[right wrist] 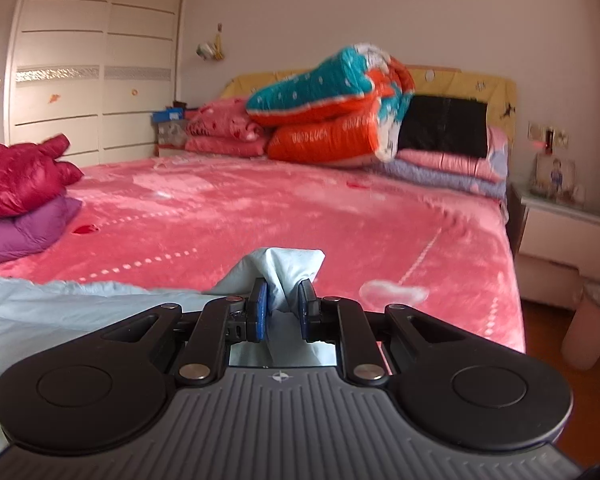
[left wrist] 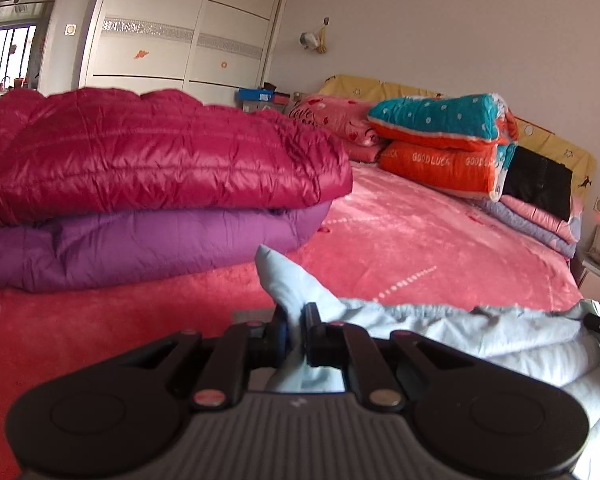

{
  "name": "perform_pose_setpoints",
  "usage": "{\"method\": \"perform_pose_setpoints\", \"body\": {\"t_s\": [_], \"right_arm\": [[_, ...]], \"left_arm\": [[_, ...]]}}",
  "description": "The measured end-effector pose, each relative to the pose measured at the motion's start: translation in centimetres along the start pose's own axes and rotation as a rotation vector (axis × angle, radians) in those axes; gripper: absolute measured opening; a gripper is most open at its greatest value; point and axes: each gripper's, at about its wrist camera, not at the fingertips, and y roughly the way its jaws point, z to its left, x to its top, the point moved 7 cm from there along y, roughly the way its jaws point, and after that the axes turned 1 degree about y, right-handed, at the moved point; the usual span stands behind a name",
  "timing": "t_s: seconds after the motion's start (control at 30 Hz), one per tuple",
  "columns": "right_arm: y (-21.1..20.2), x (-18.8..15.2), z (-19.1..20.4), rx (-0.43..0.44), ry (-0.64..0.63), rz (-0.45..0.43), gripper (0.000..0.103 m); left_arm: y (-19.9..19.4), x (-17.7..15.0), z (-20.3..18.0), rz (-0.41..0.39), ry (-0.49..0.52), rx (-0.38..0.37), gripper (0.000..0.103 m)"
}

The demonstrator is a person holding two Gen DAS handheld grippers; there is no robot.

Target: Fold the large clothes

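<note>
A: From the left wrist camera, what does the claw have?

B: The left gripper (left wrist: pixel 296 320) is clamped on a bunched corner of the pale blue garment (left wrist: pixel 480 340). The cloth sticks up in a peak between the black fingers (left wrist: pixel 314 332), and the rest of it trails off to the right in soft quilted folds, low over the pink bedspread (left wrist: pixel 420 240).

A: And beyond it?

B: To the left, a folded crimson puffer jacket (left wrist: pixel 148 152) lies on top of a folded purple one (left wrist: pixel 140 248), both on the bed. Further back, a teal and orange quilt (left wrist: pixel 440 140) is stacked against the yellow headboard (left wrist: pixel 380 88). A white wardrobe (left wrist: pixel 180 24) stands behind the jackets.

A: Now the right wrist camera.

B: The right gripper (right wrist: pixel 284 308) is closed tight on another gathered corner of the same pale blue garment (right wrist: pixel 60 308). The fabric is squeezed between the blue pads (right wrist: pixel 262 312) and fans out above them. The body of the garment spreads to the left, just over the pink bedspread (right wrist: pixel 260 220).

A: Anything else there?

B: The crimson puffer jacket (right wrist: pixel 20 176) and purple one (right wrist: pixel 24 228) sit at the far left edge. The teal and orange quilt (right wrist: pixel 332 104) is piled at the headboard (right wrist: pixel 496 84), and a white nightstand (right wrist: pixel 560 232) stands right of the bed with a pale bin (right wrist: pixel 592 324) beside it.
</note>
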Motion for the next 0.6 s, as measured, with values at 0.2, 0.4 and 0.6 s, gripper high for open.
{"method": "perform_pose_setpoints", "body": {"t_s": [0.2, 0.4, 0.6], "right_arm": [[2.5, -0.9, 0.0, -0.009, -0.002, 0.044, 0.017], [4.8, -2.2, -0.5, -0.037, 0.042, 0.113, 0.021], [6.4, -3.0, -0.3, -0.053, 0.038, 0.149, 0.032]], "left_arm": [[2.1, -1.0, 0.9, 0.033, -0.006, 0.039, 0.006], [3.9, -1.4, 1.3, 0.048, -0.007, 0.106, 0.006], [5.8, -2.8, 1.7, 0.084, 0.049, 0.178, 0.009]]}}
